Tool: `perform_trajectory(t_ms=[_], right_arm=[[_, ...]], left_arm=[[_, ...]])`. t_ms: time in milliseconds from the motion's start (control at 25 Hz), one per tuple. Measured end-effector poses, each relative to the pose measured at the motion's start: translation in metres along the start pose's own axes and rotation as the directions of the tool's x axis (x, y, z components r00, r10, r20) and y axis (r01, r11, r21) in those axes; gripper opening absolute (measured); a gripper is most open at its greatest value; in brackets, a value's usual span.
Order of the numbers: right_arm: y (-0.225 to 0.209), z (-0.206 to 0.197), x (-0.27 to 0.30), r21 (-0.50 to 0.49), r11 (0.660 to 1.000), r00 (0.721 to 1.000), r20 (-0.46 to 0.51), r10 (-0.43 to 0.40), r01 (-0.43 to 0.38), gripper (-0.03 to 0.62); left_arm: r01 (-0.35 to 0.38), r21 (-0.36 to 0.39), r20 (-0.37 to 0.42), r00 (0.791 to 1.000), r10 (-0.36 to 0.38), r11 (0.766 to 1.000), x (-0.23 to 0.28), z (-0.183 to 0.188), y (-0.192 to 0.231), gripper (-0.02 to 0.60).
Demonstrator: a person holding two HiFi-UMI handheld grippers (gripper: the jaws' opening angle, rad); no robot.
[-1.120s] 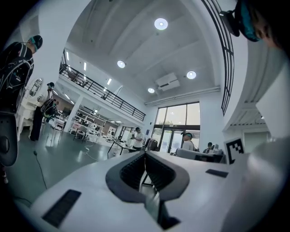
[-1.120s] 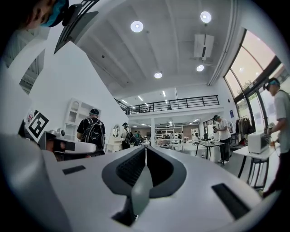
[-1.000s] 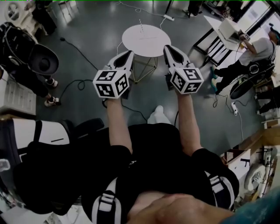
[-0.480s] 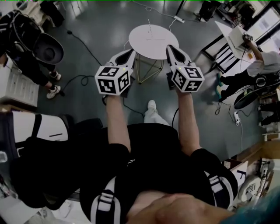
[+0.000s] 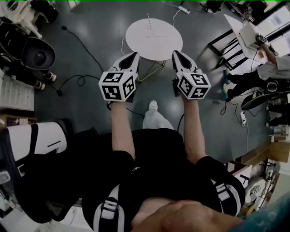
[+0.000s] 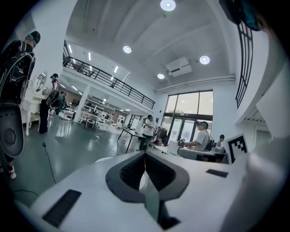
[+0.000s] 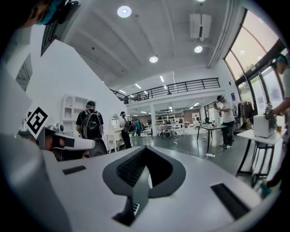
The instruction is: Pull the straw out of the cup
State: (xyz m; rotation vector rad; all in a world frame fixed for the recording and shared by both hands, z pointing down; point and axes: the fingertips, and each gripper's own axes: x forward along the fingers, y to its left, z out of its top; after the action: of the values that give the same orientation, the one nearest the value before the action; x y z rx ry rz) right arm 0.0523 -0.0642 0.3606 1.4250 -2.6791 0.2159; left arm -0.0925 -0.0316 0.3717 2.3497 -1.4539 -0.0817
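Observation:
A small round white table point(image 5: 164, 44) stands on the grey floor ahead of me. A thin pale stick rises from its far part, probably the straw point(image 5: 148, 21); the cup is too small to make out. My left gripper point(image 5: 135, 55) and right gripper point(image 5: 174, 53) are held side by side in the air, short of the table's near edge. Both are shut with nothing in them. In the left gripper view point(image 6: 145, 155) and the right gripper view point(image 7: 146, 149) the jaws meet at the tip, pointing across the hall. The table edge point(image 6: 102, 159) peeks out beside the left jaw.
Cables point(image 5: 78, 80) trail over the floor left of the table, with a power strip point(image 5: 183, 9) beyond it. A black round chair point(image 5: 38, 53) is at the left. A black-framed desk point(image 5: 229, 47) and a seated person point(image 5: 267, 72) are at the right. My white shoe point(image 5: 153, 107) shows below the grippers.
The person holding the grippers has stepped forward: the floor and surroundings have shifted and a white shoe has come into view. Both grippers keep the same shut pose.

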Motion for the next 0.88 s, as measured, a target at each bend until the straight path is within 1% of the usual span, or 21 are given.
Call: perform_trajectory(t_ms=[80,200,240,280,320,400,440,480,520,680,800,880], right_arm=[[-0.022,-0.015,0.008,0.031,0.999,0.999,-0.044,-0.022,0.024,0.017],[-0.043,-0.021,0.031,0.044,0.999,0.998,-0.056,-0.005,0.007,0.017],[-0.049,-0.022,0.039,0.046,0.999,0.998,-0.058,0.005,-0.002,0.017],[-0.055,-0.025,0.047,0.05,0.999,0.998,-0.062,0.015,-0.011,0.017],[-0.061,-0.027,0.053,0.055,0.998,0.998,-0.066,0.024,-0.021,0.017],[-0.069,-0.028,0.067,0.064,0.997,0.996,-0.07,0.047,-0.043,0.017],[-0.073,-0.028,0.074,0.068,0.996,0.996,-0.071,0.057,-0.052,0.017],[-0.079,-0.028,0.082,0.073,0.996,0.995,-0.071,0.062,-0.057,0.017],[-0.086,-0.027,0.089,0.08,0.995,0.995,-0.071,0.065,-0.06,0.017],[-0.12,-0.027,0.109,0.1,0.993,0.995,-0.067,0.07,-0.064,0.017],[-0.149,-0.015,0.115,0.107,0.992,0.997,-0.043,0.066,-0.061,0.017],[-0.168,-0.007,0.118,0.115,0.992,0.998,-0.024,0.063,-0.06,0.017]], left_arm=[[-0.006,-0.031,-0.017,1.0,0.006,0.999,0.018,-0.013,0.002,0.009],[-0.039,-0.052,-0.025,0.999,0.038,0.998,0.049,-0.018,0.014,0.009],[-0.07,-0.059,-0.017,0.997,0.069,0.996,0.058,-0.017,0.021,0.009],[-0.118,-0.071,0.003,0.993,0.118,0.99,0.064,-0.016,0.029,0.009],[-0.176,-0.083,0.028,0.984,0.179,0.981,0.068,-0.013,0.039,0.009],[-0.279,-0.088,0.062,0.956,0.285,0.956,0.073,-0.006,0.057,0.009],[-0.311,-0.082,0.066,0.946,0.317,0.947,0.078,-0.004,0.064,0.009],[-0.328,-0.076,0.062,0.941,0.333,0.942,0.085,-0.002,0.069,0.009],[-0.334,-0.07,0.052,0.94,0.338,0.94,0.094,-0.002,0.071,0.009],[-0.324,-0.042,0.009,0.946,0.325,0.945,0.135,-0.006,0.073,0.009],[-0.339,-0.048,0.031,0.94,0.34,0.94,0.156,0.007,0.075,0.009],[-0.324,-0.046,0.048,0.944,0.327,0.945,0.171,0.015,0.068,0.009]])
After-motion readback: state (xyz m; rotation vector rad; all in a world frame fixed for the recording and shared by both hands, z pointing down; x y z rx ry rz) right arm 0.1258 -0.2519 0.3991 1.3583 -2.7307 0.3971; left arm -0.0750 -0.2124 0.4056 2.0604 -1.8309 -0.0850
